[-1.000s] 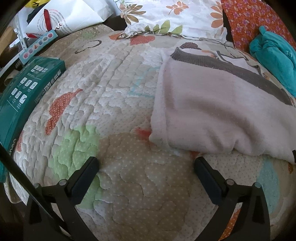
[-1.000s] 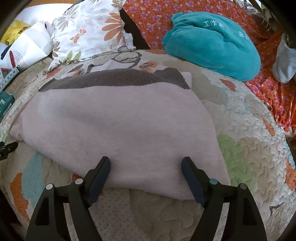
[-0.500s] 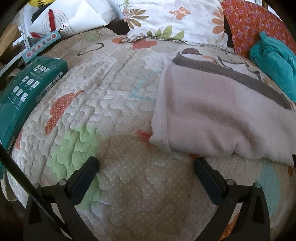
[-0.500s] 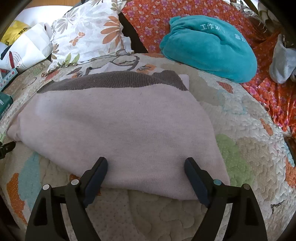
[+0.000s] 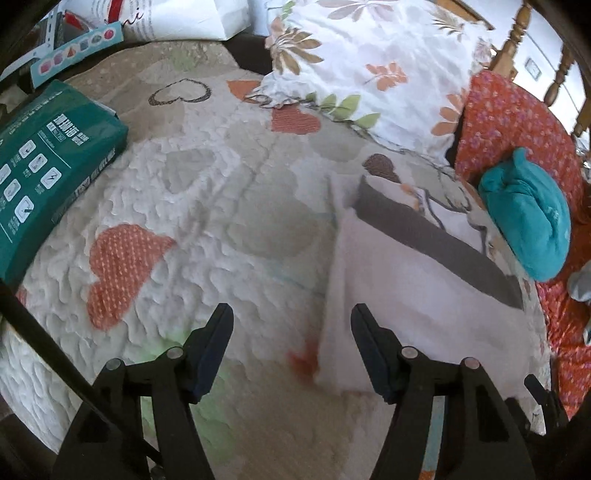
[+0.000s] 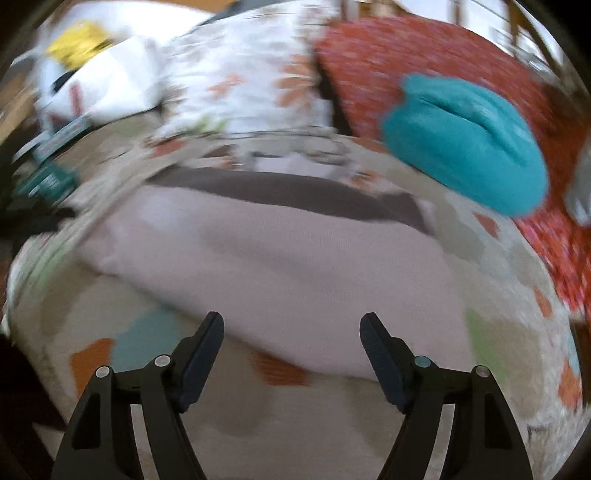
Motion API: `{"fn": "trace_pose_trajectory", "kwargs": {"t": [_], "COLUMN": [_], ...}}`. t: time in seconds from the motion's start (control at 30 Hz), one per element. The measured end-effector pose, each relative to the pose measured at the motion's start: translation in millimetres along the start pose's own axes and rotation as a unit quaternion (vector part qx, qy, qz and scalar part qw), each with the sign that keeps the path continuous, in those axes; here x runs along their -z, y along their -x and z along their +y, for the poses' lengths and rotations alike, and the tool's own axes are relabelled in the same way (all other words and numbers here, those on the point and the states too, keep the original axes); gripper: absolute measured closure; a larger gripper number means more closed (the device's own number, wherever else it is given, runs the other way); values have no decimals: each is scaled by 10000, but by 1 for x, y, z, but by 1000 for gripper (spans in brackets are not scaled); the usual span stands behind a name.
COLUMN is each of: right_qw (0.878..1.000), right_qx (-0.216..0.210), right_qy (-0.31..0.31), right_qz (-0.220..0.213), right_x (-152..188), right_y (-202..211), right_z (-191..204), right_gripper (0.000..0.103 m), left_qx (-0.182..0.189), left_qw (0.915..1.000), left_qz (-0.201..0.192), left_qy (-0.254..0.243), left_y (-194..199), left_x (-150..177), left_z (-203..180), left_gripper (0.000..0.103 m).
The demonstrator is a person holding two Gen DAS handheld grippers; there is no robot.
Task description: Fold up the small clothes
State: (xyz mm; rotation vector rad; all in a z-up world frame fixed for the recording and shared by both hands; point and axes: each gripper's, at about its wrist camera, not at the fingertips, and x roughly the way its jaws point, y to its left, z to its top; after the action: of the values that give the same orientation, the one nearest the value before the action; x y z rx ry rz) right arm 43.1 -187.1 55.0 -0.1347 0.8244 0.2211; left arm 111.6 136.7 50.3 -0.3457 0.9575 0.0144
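A folded pale pink garment point(image 5: 413, 302) with a dark grey band lies flat on the quilted bedspread point(image 5: 207, 206). It also shows in the right wrist view point(image 6: 295, 273), which is blurred. My left gripper point(image 5: 291, 321) is open and empty, above the quilt at the garment's left edge. My right gripper point(image 6: 291, 328) is open and empty, over the garment's near edge. A teal garment point(image 5: 528, 221) lies bunched at the back right, also in the right wrist view point(image 6: 465, 144).
A green packet point(image 5: 44, 177) lies at the left edge of the bed. A floral pillow point(image 5: 369, 62) and an orange patterned cushion point(image 5: 513, 122) stand at the back. White bags point(image 5: 177, 18) sit at the back left. A wooden bed frame point(image 5: 517, 40) is behind.
Both grippers have lifted and pulled back from the garment, so more of the bed shows. The right wrist view is now motion-blurred. The garment has not moved.
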Motion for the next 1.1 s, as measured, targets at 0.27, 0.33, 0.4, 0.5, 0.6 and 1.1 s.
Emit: {"fn": "trace_pose_trajectory", "kwargs": {"t": [0.27,0.33,0.4,0.5,0.6,1.1], "right_qw": [9912,9884,9839,9794,9736,9667], "right_qx": [-1142,-1144,-1163,-1109,-1037,72], "right_qy": [320,526,670,716,738,1625], "right_qz": [592,847,1177,1530,1892,1975], "right_x": [-111,-133,-150,-165,-172,-159], "right_y": [-60,-83,-110,-144,-175,-193], "right_z": [76,100,123,145,162,207], "right_gripper": [23,23,23,23,23,88], "left_qx": [349,486,597,669,725,1179], "left_qw": [9988,9976,9964,9954,9945,9885], "left_qz": [343,425,502,518,520,650], "left_qy": [96,232,338,454,554,691], "left_y": [-17,-21,-24,-28,-29,-27], "left_x": [24,27,28,27,27,34], "left_z": [-14,-15,-14,-11,-9,-19], "left_gripper": [38,38,38,38,41,95]}}
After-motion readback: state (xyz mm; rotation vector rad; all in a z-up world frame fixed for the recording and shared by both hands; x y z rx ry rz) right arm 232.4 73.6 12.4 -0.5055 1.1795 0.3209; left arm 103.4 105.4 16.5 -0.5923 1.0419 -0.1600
